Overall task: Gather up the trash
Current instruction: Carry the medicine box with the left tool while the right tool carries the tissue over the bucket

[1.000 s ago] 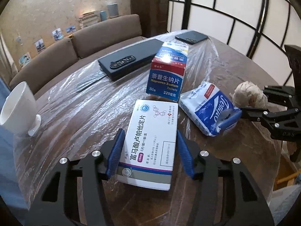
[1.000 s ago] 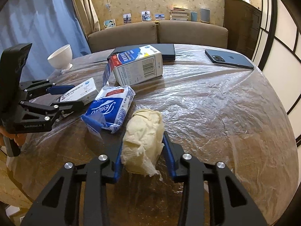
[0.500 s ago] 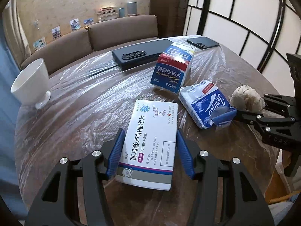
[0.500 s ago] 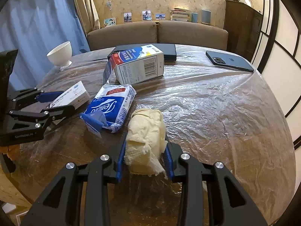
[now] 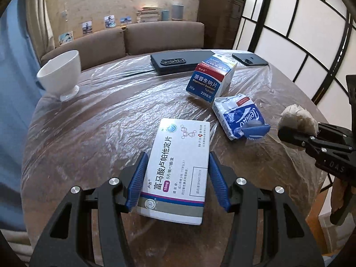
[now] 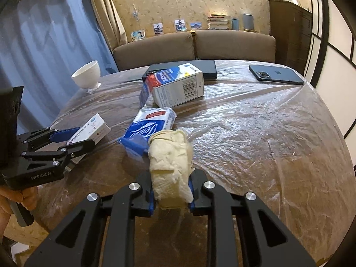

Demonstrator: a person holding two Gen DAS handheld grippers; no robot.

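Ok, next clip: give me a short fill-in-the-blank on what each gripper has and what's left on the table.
1. The left gripper is shut on a flat white ____.
2. The right gripper squeezes a crumpled paper ____.
3. The blue tissue pack lies on the ____, touched by neither gripper.
4. The white ____ stands upright near the table's far-left edge.

Missing: medicine box; towel wad; table; cup

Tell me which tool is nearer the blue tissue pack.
Right. The right tool, shut on the crumpled paper wad, sits right beside the tissue pack; the left tool, gripping the white medicine box, is farther off.
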